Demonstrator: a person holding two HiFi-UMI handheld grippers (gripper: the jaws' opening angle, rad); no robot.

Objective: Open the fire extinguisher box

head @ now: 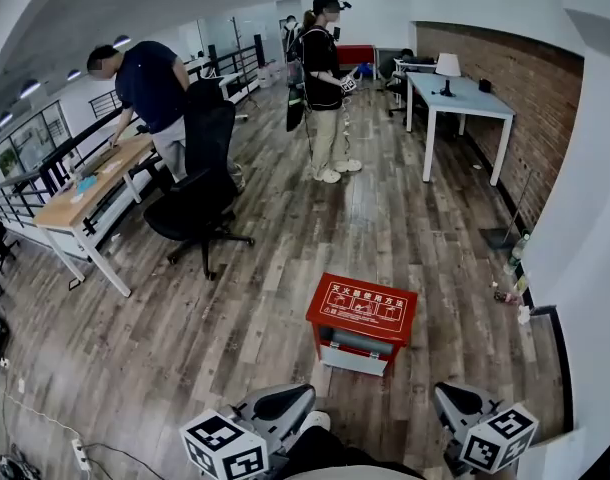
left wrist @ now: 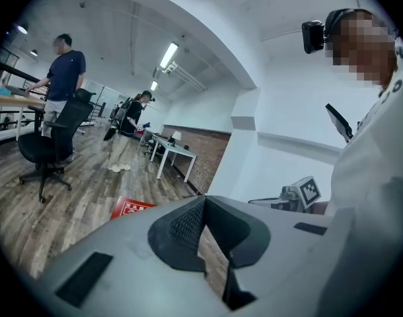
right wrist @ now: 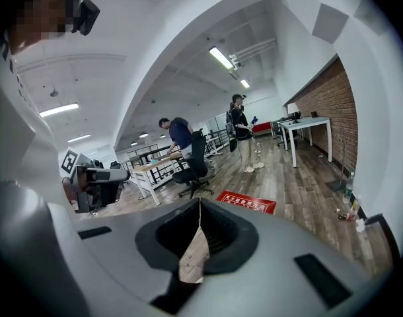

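Floor (head: pixel 235 338) separates us from the red fire extinguisher box (head: pixel 362 308), office chair (head: pixel 200 183) beyond. Our left gripper (left wrist: pixel 205 199) and right gripper (right wrist: pixel 200 202) sit closed, empty; only the head view shows the box's grey front.

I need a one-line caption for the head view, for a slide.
Red box on the wood floor, beyond the left gripper and right gripper, both shut and empty.
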